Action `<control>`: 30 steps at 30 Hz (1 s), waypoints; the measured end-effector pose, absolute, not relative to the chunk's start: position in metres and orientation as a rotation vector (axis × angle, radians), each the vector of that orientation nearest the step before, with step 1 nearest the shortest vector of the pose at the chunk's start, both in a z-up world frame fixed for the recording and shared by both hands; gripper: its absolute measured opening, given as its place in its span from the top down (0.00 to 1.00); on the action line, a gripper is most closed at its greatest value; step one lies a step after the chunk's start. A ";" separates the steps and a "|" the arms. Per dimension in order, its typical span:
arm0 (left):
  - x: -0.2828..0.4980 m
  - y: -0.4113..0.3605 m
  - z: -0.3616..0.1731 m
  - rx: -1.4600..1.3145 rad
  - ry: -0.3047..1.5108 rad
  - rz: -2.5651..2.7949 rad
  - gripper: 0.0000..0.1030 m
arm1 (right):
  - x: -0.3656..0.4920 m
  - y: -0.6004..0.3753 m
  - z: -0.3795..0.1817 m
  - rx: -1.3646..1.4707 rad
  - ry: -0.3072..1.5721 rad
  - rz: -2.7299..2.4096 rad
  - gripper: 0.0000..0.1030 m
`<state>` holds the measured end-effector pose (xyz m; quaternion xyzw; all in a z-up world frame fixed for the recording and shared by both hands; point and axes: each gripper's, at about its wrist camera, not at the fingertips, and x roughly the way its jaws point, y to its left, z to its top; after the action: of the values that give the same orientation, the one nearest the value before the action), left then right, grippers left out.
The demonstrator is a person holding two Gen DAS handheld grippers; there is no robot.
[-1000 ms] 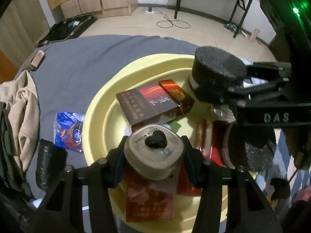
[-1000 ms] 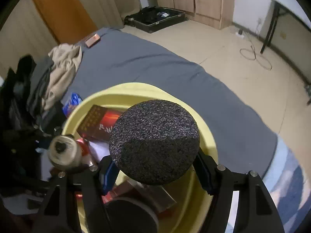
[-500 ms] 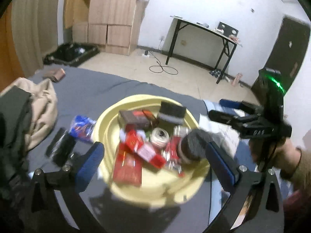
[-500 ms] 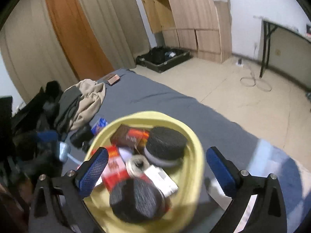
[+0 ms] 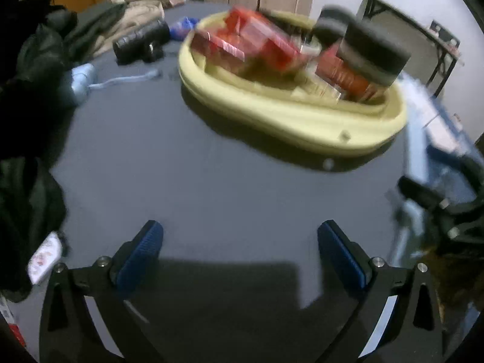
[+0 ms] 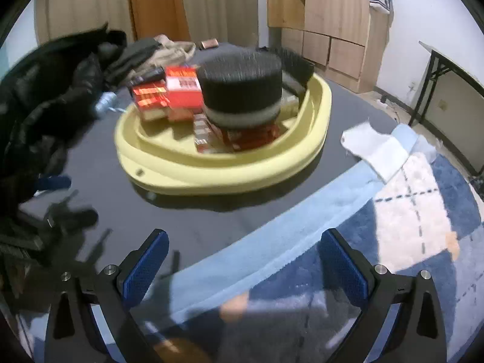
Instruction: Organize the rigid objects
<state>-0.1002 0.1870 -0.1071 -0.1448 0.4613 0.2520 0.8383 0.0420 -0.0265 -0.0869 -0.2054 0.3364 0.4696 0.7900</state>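
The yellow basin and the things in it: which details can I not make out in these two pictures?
- Print on the red boxes: motion blur in both wrist views makes it unreadable.
- Floor of the yellow basin: hidden by its near wall and the piled items.
- Black foam disc: covers whatever lies behind and under it in the right wrist view.
- Right hand-held gripper: blurred and cut off by the left wrist view's edge.

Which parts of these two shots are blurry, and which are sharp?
Left wrist view: the yellow basin and its red boxes are motion-smeared, the left gripper sharp. Right wrist view: the black sponge is streaked, the right gripper crisp.
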 end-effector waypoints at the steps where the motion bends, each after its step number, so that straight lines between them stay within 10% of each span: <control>1: -0.097 0.185 -0.106 -0.269 0.945 0.525 0.00 | 0.045 -0.023 -0.089 -0.456 0.721 0.994 0.00; 30: -0.043 0.210 -0.112 -0.228 0.926 0.434 0.00 | 0.051 0.020 -0.108 -0.552 0.700 0.890 0.00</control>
<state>-0.0427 0.2101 -0.1121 -0.1087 0.4420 0.2073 0.8660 0.0509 0.0201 -0.1084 -0.2581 0.3272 0.4162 0.8081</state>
